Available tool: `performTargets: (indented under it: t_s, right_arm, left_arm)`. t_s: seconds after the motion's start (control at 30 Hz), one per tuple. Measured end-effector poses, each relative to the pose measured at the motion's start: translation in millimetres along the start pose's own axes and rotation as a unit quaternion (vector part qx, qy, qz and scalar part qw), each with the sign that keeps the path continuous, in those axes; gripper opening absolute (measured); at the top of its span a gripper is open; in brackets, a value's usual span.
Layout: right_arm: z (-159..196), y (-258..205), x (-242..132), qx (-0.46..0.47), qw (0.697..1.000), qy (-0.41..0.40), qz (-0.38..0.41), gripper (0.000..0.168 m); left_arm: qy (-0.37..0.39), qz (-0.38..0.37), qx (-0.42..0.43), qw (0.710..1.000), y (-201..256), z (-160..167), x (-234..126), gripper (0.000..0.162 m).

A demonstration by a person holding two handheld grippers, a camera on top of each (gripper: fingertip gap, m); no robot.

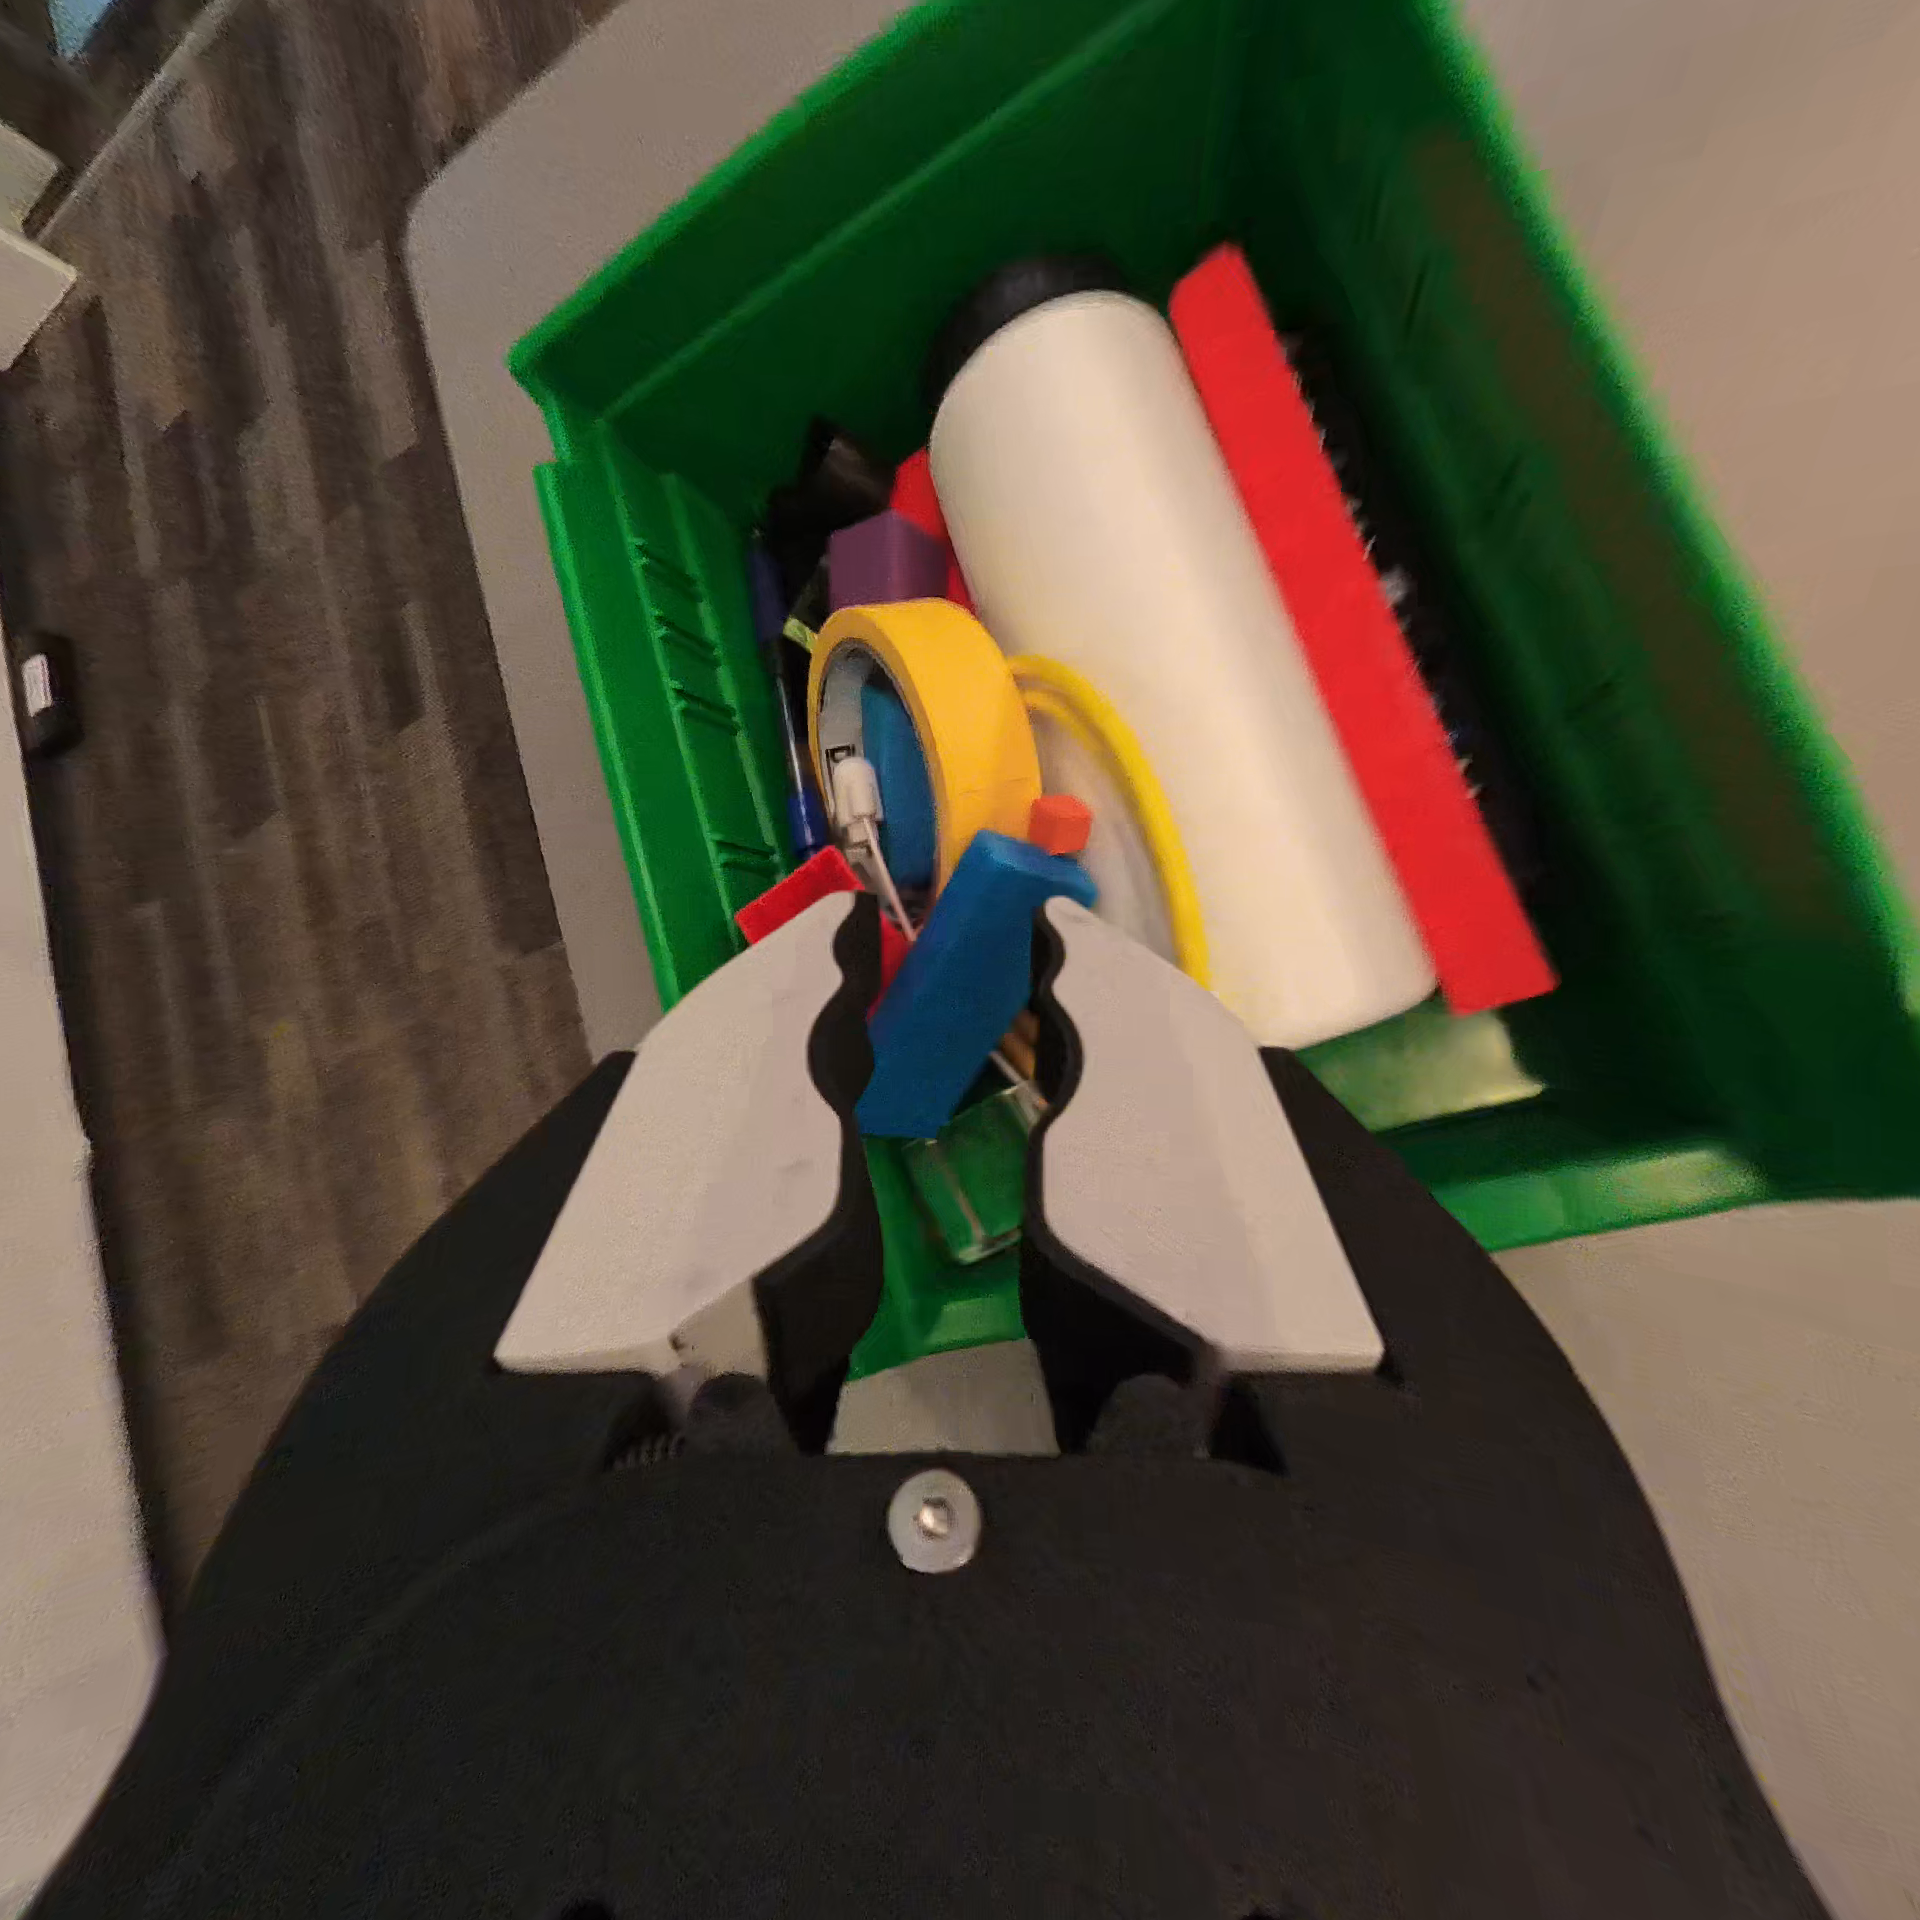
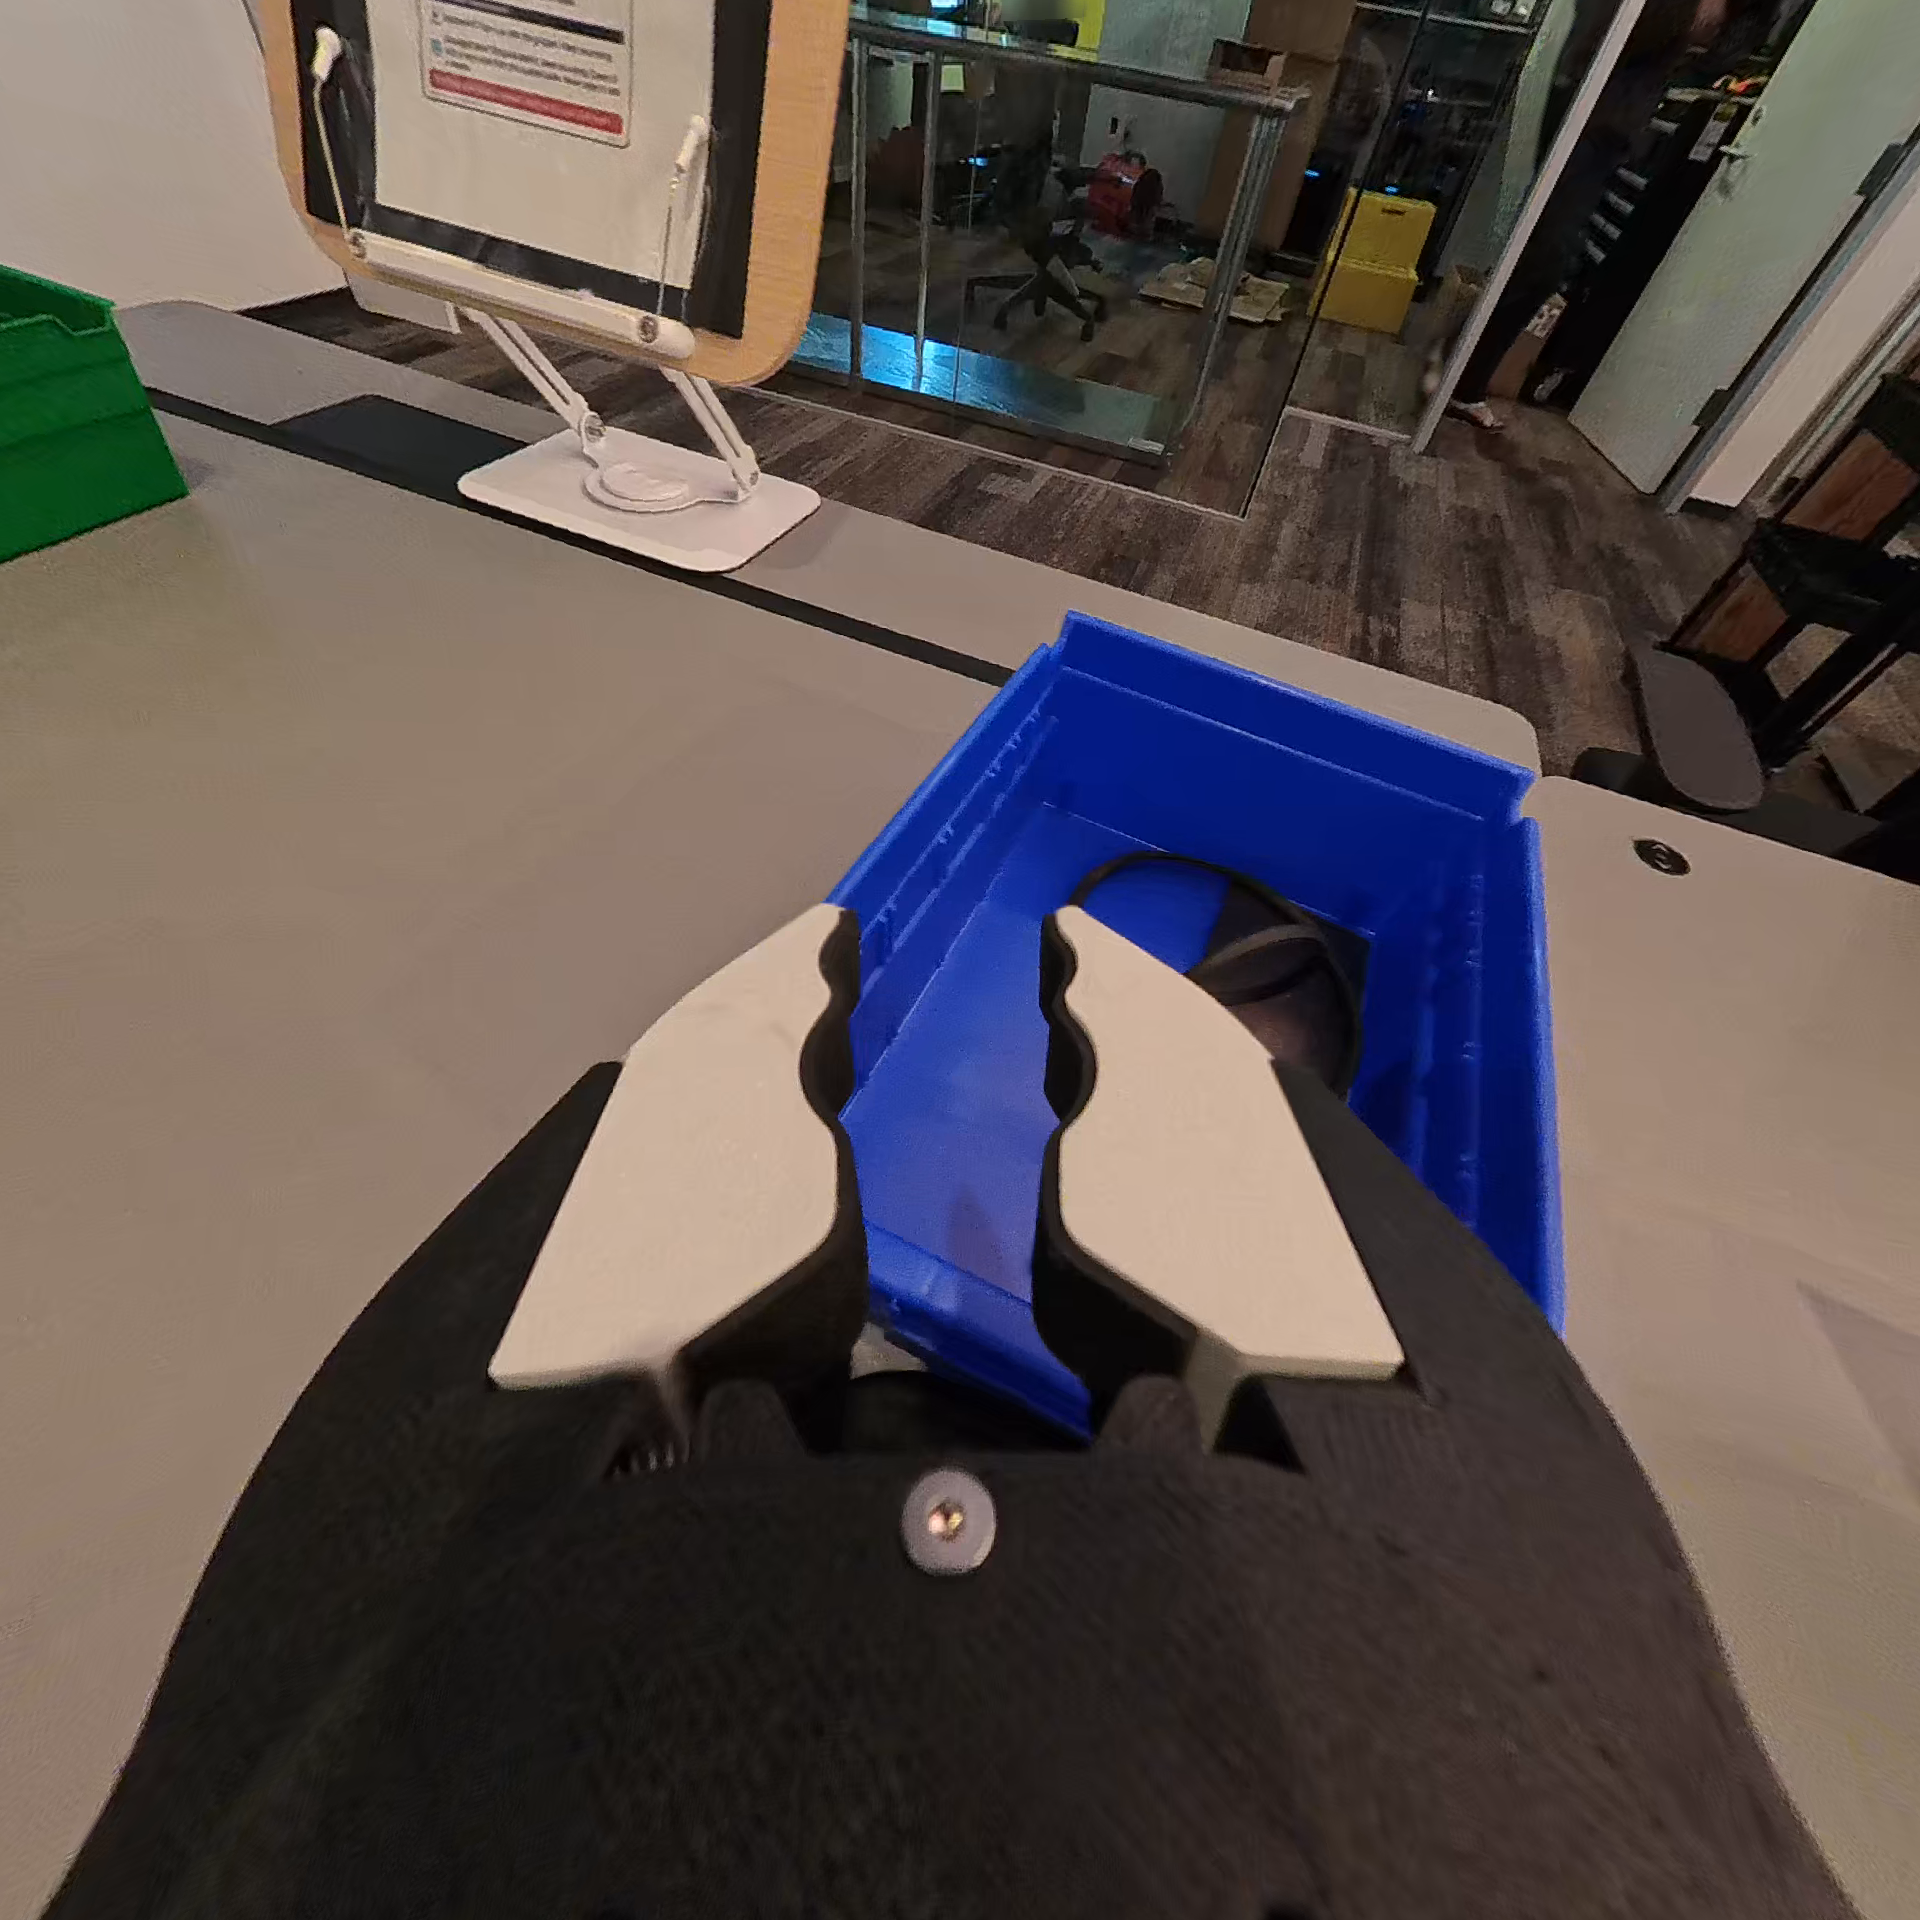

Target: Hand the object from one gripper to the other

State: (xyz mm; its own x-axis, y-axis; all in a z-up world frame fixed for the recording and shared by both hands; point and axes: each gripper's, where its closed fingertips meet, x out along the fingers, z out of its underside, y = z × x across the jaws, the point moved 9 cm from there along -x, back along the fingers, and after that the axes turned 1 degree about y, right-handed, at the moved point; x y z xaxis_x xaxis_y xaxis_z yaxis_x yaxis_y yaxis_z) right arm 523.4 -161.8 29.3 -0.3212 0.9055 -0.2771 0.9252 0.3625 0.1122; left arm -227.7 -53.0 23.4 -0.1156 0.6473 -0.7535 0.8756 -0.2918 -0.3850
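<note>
So the left gripper (image 1: 951, 920) is clamped on a rigid blue plastic block (image 1: 951, 997) that looks light, hard and maybe slick. The right gripper (image 2: 951, 930) is spread and empty; I'd grab the block's free lower end.

Grey table (image 2: 416, 831) bearing green bin (image 1: 935, 208) (crammed), blue bin (image 2: 1455, 987), white stand (image 2: 639, 499).
</note>
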Motion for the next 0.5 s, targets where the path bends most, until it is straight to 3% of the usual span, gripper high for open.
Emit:
performTargets:
  t_s: [0.03, 0.13, 0.3, 0.43, 0.5]
  right_arm:
    - [-0.2, -2.4, -0.5, -0.002, 1.000, -0.002, -0.003, 0.034]
    - [2.1, -5.5, -3.2, -0.011, 1.000, -0.013, -0.006, 0.034]
    - [9.7, -4.9, -0.4, 0.002, 1.000, -0.024, -0.008, 0.034]
    - [6.9, -10.1, 3.8, 0.007, 1.000, -0.017, -0.016, 0.033]
    - [4.8, -14.1, 4.1, -0.004, 1.000, -0.015, -0.018, 0.033]
  left_arm:
    - [-0.021, 0.013, 0.033, 0.999, -3.1, 1.4, 6.6, 0.034]
    - [-0.058, 0.023, 0.119, 0.991, -2.9, 11.4, 25.6, 0.051]
    - [-0.055, -0.038, 0.230, 0.971, 5.6, 26.9, 58.0, 0.053]
    - [0.009, -0.053, 0.227, 0.972, 5.5, 27.5, 48.1, 0.024]
    - [0.047, -0.078, 0.214, 0.973, -1.6, 26.3, 31.2, 0.018]
